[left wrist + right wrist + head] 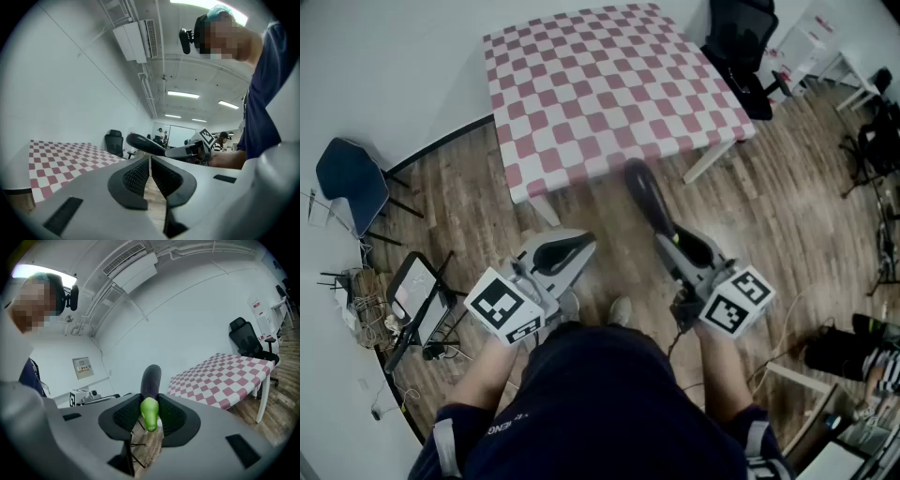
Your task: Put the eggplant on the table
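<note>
The eggplant is long and dark purple with a green stem end. My right gripper is shut on it near the stem, and the purple body sticks out ahead of the jaws toward the table. The table wears a red-and-white checked cloth and stands a little ahead, across bare wooden floor. In the right gripper view the eggplant rises between the black pads. My left gripper hangs beside it, shut with nothing between its pads. The left gripper view shows the eggplant off to its right.
A black office chair stands at the table's far right corner, with white desks beyond it. A blue folding chair, a small stand and cables sit along the left wall. A person's striped sleeve shows low right.
</note>
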Demonstrator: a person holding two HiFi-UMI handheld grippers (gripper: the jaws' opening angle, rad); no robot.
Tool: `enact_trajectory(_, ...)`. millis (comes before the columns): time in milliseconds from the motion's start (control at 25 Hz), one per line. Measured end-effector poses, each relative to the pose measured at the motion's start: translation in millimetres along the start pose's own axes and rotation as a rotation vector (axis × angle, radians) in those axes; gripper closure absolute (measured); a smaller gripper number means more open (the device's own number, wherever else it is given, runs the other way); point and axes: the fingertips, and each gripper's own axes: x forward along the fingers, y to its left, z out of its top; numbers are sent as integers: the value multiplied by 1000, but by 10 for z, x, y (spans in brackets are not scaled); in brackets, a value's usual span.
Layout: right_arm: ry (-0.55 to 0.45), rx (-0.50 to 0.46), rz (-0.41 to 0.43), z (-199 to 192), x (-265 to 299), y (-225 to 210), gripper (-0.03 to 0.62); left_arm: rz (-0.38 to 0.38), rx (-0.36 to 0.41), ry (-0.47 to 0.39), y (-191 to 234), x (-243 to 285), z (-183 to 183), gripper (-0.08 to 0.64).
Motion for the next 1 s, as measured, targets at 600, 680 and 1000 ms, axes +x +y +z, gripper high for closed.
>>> enact_trajectory(600,19,9,-16,16,-189,-384,466,47,-15,3,-108,312,-92,523)
enact_trajectory(680,27,11,-9,0,-279,-489,466,59,-14,5,-180,393,-129,523)
enact_trajectory(1000,37,24,6,27,-549,-792,466,94,-8,20,-330,672,-161,523)
